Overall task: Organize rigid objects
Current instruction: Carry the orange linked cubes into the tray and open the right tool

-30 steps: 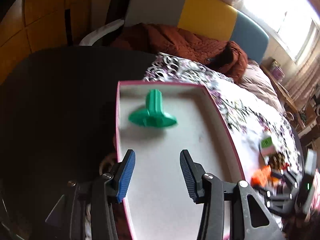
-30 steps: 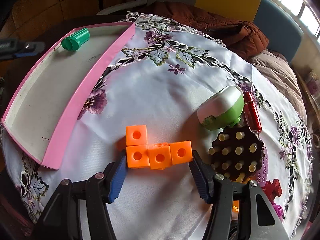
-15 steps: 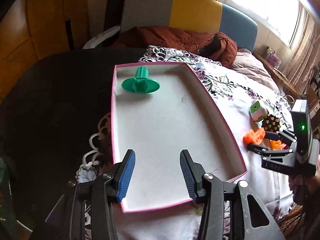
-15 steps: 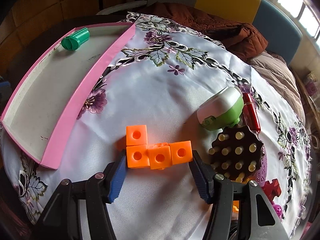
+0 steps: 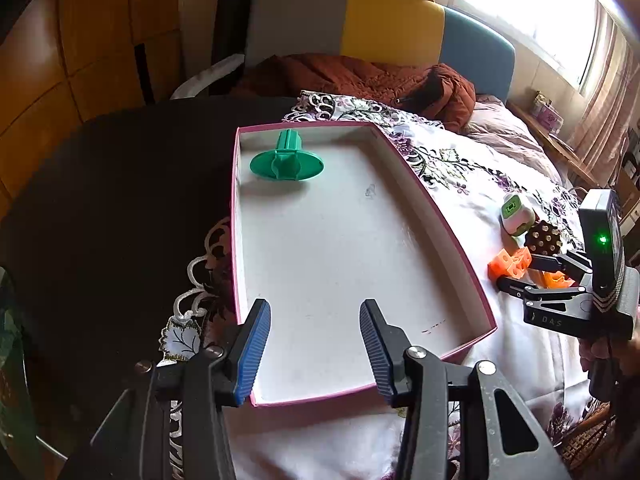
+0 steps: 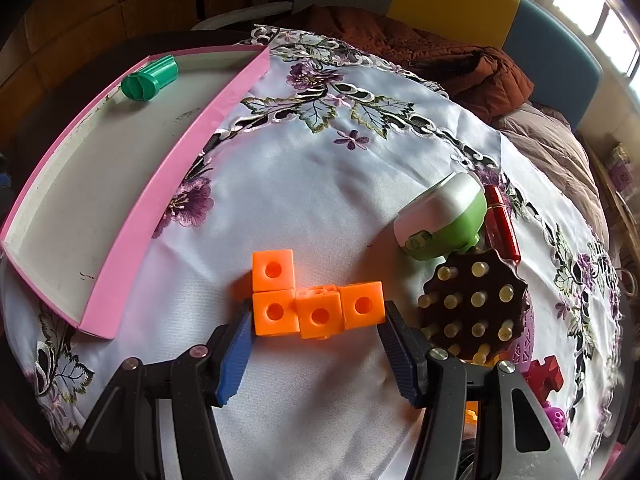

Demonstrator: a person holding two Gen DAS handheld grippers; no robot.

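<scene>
A pink-walled box [image 5: 436, 208] with a white floor lies on the flowered cloth; it also shows in the right wrist view [image 6: 172, 164]. A green plastic piece [image 5: 286, 158] lies in its far left corner, also seen from the right wrist [image 6: 149, 78]. My left gripper [image 5: 314, 344] is open and empty over the box's near end. My right gripper [image 6: 316, 340] is open, its jaws on either side of an orange L-shaped block of linked cubes [image 6: 316, 300] on the cloth, seemingly touching its ends. That block and the right gripper [image 5: 516, 274] also show in the left wrist view.
A green-and-white device [image 6: 444, 216], a red tube [image 6: 502, 224] and a dark brown pegged disc [image 6: 474, 304] lie right of the block. More toys [image 6: 546, 376] sit at the near right. A dark table [image 5: 100, 200] lies left of the box; a sofa with a rust blanket [image 5: 360, 76] behind.
My left gripper has drawn back from the green piece toward the box's near end, so the whole box is in view. The right gripper and orange block have barely moved.
</scene>
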